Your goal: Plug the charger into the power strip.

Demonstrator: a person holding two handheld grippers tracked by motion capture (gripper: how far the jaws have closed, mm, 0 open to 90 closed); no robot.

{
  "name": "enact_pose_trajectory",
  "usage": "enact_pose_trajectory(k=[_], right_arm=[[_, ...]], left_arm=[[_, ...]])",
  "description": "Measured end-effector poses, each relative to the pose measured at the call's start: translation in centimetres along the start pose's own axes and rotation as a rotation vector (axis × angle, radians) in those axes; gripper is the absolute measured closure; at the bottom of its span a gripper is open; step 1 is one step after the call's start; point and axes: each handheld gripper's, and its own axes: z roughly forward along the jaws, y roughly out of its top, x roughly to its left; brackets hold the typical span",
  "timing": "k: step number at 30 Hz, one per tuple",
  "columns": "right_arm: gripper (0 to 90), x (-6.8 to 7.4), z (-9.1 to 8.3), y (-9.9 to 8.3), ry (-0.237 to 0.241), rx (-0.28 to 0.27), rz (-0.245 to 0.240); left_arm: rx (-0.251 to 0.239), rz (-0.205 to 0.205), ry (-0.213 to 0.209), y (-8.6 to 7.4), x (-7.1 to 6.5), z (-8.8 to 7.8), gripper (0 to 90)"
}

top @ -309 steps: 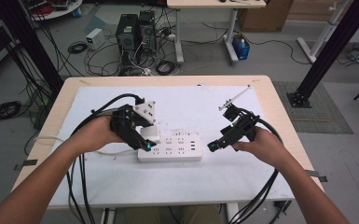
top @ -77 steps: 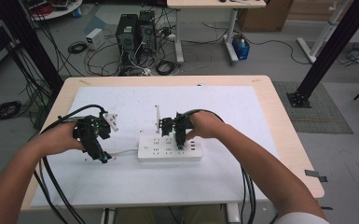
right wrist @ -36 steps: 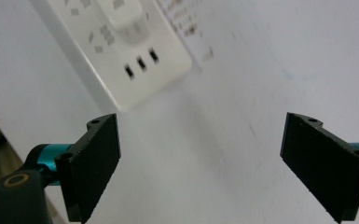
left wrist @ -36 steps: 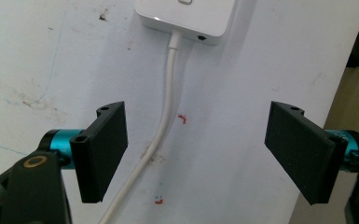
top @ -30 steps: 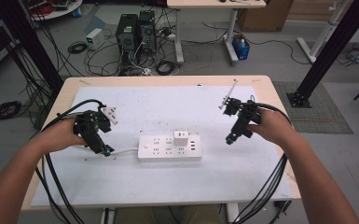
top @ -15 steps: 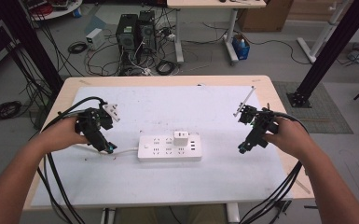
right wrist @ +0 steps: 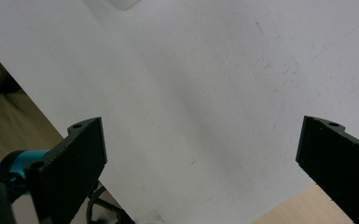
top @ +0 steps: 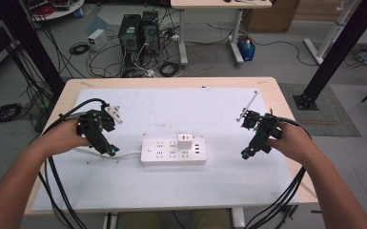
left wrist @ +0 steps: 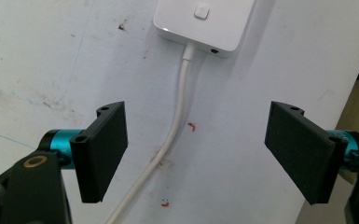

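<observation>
The white rectangular plastic power strip (top: 173, 151) (a white cube charger (top: 185, 141) plugged in) lies mid-table between both grippers. The left gripper (left wrist: 196, 154) straddles its white cord (left wrist: 177, 116), jaws parted, untouching. The right gripper (right wrist: 200, 163), released and empty, has drifted outward since earlier; from its camera the strip is cut off at the top.

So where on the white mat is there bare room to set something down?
Free: the far half of the white mat beyond the power strip, the near strip before it, and the stretch between it and the right gripper. Crowded: by the left gripper, over the strip's cord.
</observation>
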Motion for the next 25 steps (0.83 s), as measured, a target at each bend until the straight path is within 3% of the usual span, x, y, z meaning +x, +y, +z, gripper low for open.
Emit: enact_pose_trajectory(k=[25], right_arm=[[1.0, 0.21, 0.57, -0.61, 0.012, -0.014, 0.012]], left_arm=[[-0.007, -0.011, 0.007, 0.14, -0.19, 0.52, 21.3]])
